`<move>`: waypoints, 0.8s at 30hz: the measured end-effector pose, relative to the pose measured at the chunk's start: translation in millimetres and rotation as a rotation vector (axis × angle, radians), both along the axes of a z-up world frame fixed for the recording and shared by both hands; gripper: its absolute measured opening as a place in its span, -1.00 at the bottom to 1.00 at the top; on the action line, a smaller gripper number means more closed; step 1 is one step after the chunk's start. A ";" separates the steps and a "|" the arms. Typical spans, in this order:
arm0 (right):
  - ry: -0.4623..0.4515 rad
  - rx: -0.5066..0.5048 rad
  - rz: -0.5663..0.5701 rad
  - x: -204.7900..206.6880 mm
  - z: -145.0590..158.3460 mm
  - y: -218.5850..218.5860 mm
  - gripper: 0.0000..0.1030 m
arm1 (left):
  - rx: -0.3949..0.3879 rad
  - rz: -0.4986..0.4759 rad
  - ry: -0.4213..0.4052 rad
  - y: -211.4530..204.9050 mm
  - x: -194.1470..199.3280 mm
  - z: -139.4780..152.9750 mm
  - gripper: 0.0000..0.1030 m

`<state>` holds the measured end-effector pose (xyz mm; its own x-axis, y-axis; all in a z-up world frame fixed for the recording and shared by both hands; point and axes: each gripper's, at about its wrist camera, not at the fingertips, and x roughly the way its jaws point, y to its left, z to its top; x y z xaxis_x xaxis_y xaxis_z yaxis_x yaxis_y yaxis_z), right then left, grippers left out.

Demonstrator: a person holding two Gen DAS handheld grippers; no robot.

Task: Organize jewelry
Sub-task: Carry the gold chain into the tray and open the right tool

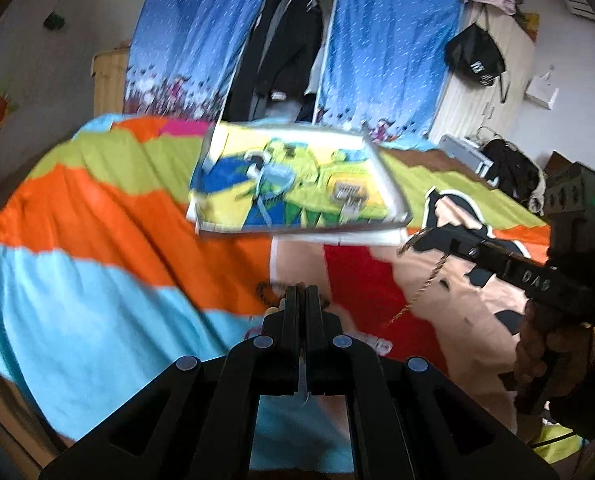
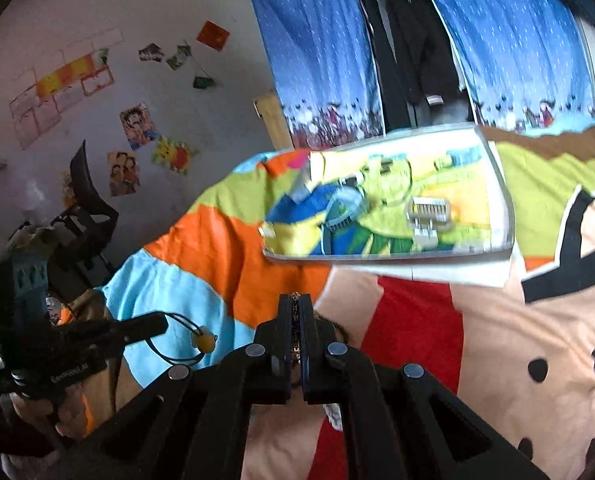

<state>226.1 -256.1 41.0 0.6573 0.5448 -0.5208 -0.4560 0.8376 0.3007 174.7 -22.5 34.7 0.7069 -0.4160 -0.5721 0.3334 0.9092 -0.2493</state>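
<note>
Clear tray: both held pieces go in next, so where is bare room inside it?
Bare: the clear tray's right end, past the silver clip, and its near-left corner, before the blue ring. Crowded: the middle, where ring and clip lie close together.

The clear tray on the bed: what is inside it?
Inside the clear tray lie a light blue bracelet and a silver clasp-like piece. The colourful bedcover shows through its bottom. Blur hides any smaller pieces.
</note>
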 end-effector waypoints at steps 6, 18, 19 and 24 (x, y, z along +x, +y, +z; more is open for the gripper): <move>-0.063 -0.008 0.025 22.2 28.1 2.9 -0.93 | 0.021 -0.055 -0.052 -9.9 30.9 34.0 -0.99; -0.129 -0.109 0.006 126.6 61.4 -7.0 -0.93 | -0.099 -0.064 0.000 -38.2 173.0 49.4 -0.99; -0.126 -0.113 -0.009 135.1 58.8 -11.2 -0.93 | -0.106 -0.069 0.012 -42.8 185.4 45.6 -0.99; -0.085 -0.140 -0.088 167.8 34.1 -37.9 -0.93 | -0.120 -0.096 0.058 -69.8 230.1 20.0 -0.99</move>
<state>393.9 -294.0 75.1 0.7441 0.4095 -0.5279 -0.3980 0.9063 0.1420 404.8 -92.3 54.6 0.6277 -0.5479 -0.5530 0.3993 0.8364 -0.3756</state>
